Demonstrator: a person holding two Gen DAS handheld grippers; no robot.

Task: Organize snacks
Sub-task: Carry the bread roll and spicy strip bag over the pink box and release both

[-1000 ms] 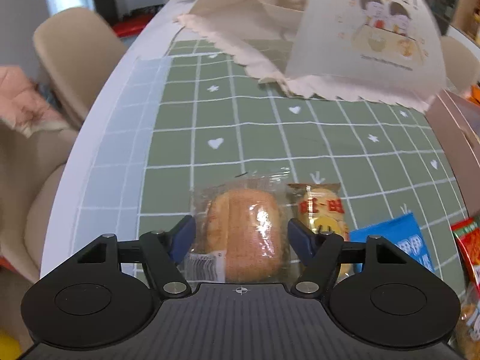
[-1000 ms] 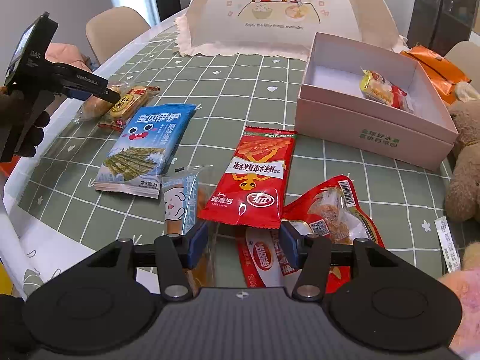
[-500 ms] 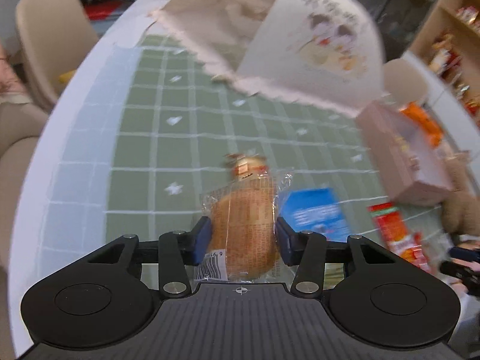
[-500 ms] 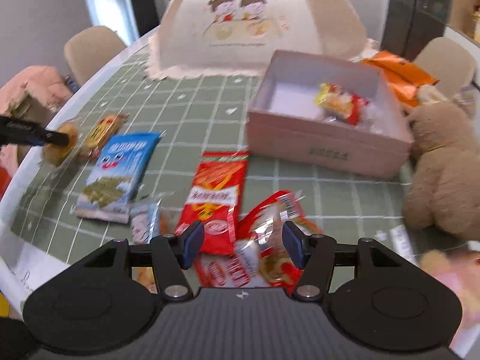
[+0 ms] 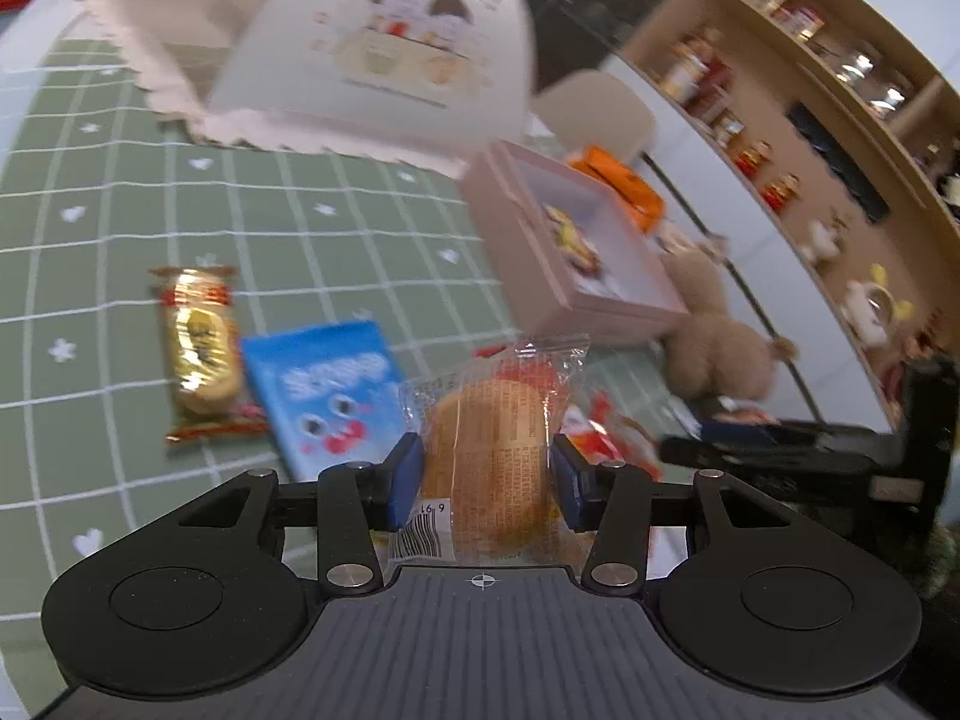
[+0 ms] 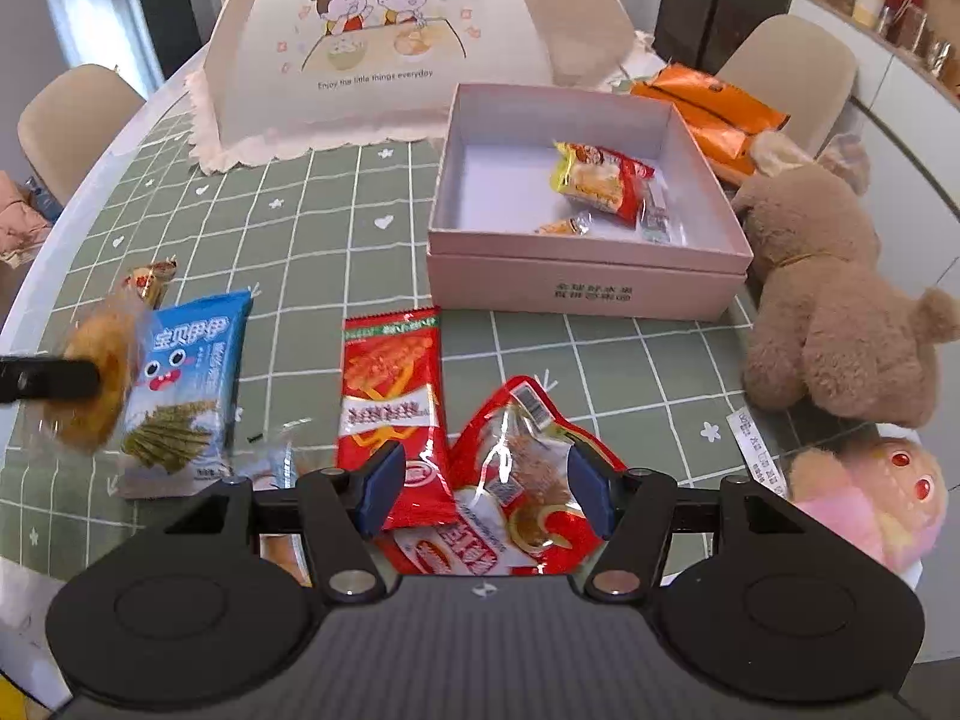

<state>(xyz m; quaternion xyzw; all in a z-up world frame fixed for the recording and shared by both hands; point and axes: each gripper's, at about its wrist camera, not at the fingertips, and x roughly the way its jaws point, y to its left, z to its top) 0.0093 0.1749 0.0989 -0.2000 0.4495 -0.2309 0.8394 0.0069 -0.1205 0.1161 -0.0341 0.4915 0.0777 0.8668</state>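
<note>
The food cover (image 6: 378, 54) carries large Chinese characters "开饭啦!" above its cartoon of two children, with "Enjoy the little things everyday" below. The blue seaweed snack packet (image 6: 180, 384) shows white Chinese characters, roughly "宝贝伊伊". The clear bread wrapper (image 5: 486, 450) has a barcode label with digits "6 91" legible. Print on the pink box (image 6: 591, 291) front and the red packets (image 6: 390, 414) is too small to read.
</note>
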